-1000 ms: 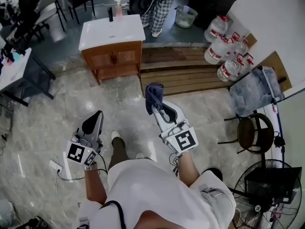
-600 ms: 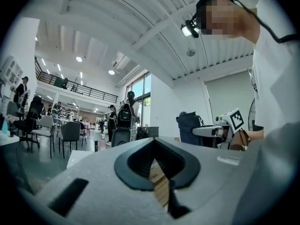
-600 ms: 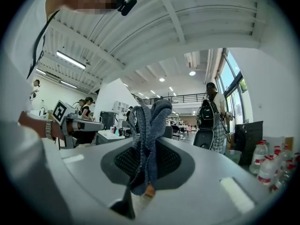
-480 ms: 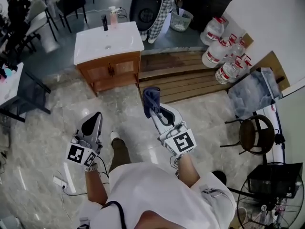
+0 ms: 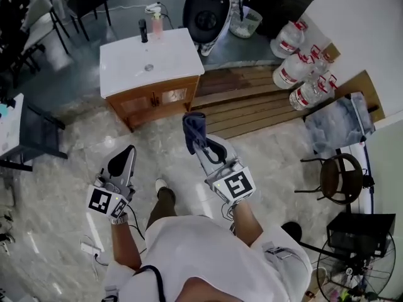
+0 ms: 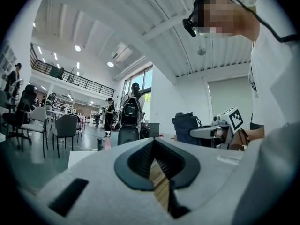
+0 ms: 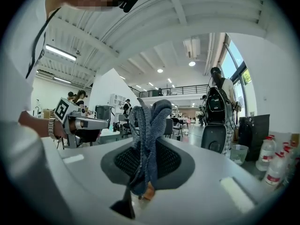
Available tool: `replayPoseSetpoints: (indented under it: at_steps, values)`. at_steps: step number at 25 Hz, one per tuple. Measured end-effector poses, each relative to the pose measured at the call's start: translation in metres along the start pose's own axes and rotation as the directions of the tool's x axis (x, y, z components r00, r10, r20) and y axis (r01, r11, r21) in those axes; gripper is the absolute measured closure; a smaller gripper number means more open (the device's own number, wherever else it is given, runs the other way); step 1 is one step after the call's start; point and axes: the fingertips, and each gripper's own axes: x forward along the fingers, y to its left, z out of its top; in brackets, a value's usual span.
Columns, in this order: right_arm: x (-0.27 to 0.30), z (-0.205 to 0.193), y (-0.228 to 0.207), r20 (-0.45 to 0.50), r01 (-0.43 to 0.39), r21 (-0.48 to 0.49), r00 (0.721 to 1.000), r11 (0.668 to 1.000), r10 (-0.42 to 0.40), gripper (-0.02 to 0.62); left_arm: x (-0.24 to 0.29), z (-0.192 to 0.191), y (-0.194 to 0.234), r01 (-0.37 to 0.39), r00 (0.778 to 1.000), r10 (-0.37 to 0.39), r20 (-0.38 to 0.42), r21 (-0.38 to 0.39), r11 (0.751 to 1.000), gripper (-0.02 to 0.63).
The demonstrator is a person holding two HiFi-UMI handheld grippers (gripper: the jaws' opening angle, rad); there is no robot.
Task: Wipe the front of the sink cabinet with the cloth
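Wiping has not begun — the right gripper [image 5: 199,145] pinches the cloth [image 5: 192,127], the left gripper [image 5: 121,163] is closed and empty — both well short of the cabinet [image 5: 154,99] front.

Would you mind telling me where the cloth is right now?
The cloth is clamped in the right gripper, mid-frame in the head view, in the air short of the sink cabinet and not touching its front.
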Motion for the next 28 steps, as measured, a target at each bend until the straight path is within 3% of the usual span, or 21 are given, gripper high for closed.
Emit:
replayPoseSetpoints:
  at_steps: [5,10,20,28]
  values:
    - [0.050,-0.009,-0.003,-0.020,0.012,0.029,1.000,0.999,-0.011,0.520,0.018,-0.004,0.053,0.027,0.999,-0.027,-0.024,0.006,1.000,0.606]
    - [0.069,-0.030,-0.017,-0.055,0.020,0.066,0.998,0.998,-0.016,0.520,0.038,-0.014,0.076,0.030,0.998,-0.029,-0.050,0.007,1.000,0.606]
    - [0.107,-0.035,-0.064,-0.052,-0.026,0.067,0.998,0.997,0.029,0.521,0.077,-0.026,0.102,-0.030,0.997,0.029,-0.070,-0.013,0.999,0.606]
    - [0.179,-0.064,-0.072,-0.019,-0.112,0.018,0.993,0.994,0.113,0.520,0.098,-0.076,0.147,-0.109,0.992,0.108,-0.058,-0.006,0.994,0.606]
